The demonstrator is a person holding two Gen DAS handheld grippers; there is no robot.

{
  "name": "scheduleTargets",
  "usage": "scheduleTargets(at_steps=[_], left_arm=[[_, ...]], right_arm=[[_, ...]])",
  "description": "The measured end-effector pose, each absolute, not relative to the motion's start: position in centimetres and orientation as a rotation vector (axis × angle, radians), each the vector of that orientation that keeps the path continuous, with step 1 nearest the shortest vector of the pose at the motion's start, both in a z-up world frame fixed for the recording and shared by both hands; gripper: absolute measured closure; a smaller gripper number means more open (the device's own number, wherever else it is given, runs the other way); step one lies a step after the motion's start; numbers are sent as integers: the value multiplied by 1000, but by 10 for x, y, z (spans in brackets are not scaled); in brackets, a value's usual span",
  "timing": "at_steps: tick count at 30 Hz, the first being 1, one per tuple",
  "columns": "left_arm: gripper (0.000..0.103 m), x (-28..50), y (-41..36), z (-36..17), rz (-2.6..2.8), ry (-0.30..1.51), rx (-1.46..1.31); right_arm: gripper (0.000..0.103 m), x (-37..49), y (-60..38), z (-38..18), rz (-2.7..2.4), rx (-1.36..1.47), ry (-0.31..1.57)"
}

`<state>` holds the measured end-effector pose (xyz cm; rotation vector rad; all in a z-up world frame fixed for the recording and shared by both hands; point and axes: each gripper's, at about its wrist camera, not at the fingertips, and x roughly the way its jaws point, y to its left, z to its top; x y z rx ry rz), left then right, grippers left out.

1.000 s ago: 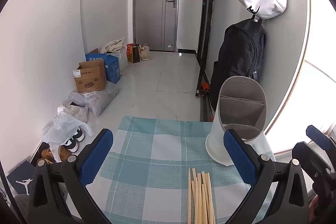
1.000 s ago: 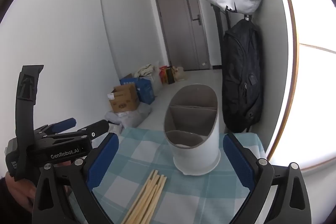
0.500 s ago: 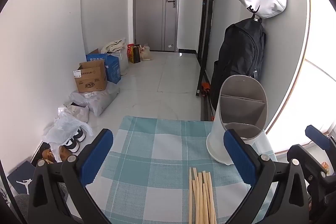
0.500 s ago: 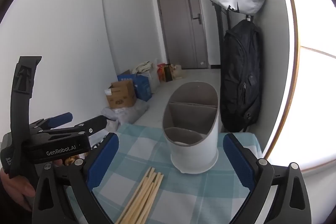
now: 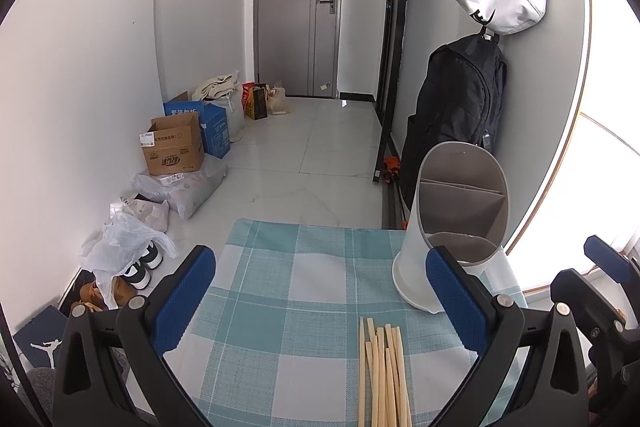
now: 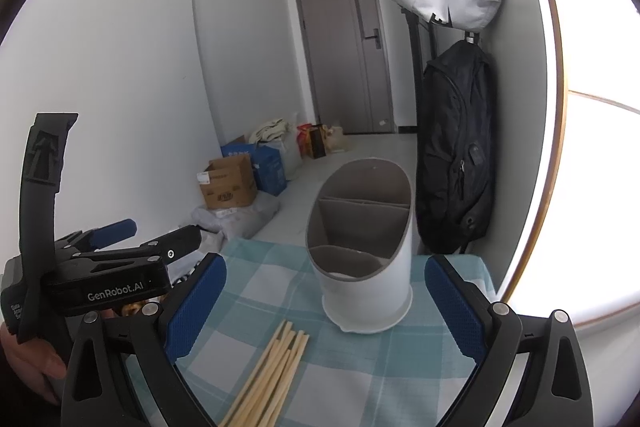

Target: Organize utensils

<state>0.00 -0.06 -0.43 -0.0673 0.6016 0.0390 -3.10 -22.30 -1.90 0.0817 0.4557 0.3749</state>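
Both the left tongs (image 5: 320, 303) and right tongs (image 6: 326, 307) gape wide and empty above a checked tabletop (image 5: 280, 279), where bamboo chopsticks (image 5: 382, 371) lie bundled just beside an upright white utensil holder (image 6: 366, 259).

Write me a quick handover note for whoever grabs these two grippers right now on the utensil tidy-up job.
Left gripper: open, holding nothing, above the checked tablecloth.
Right gripper: open, holding nothing, facing the holder.
Chopsticks: loose bundle lying flat on the cloth, near edge, untouched.
Holder: white, upright, divided inside, just beyond the chopsticks; the compartments that show look empty.
Done: nothing yet.
Left: pick up the chopsticks and stand them in the holder.
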Motion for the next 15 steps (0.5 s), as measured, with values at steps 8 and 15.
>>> scheduleTargets(at_steps=[8,15], left_arm=[[1,-1,0,-5,38,607,-72],[1,-1,-1,-5,34,607,-72]], right_arm=[[3,-31,-221,-20,371,80,457],[3,-29,-221,-21,368,80,461]])
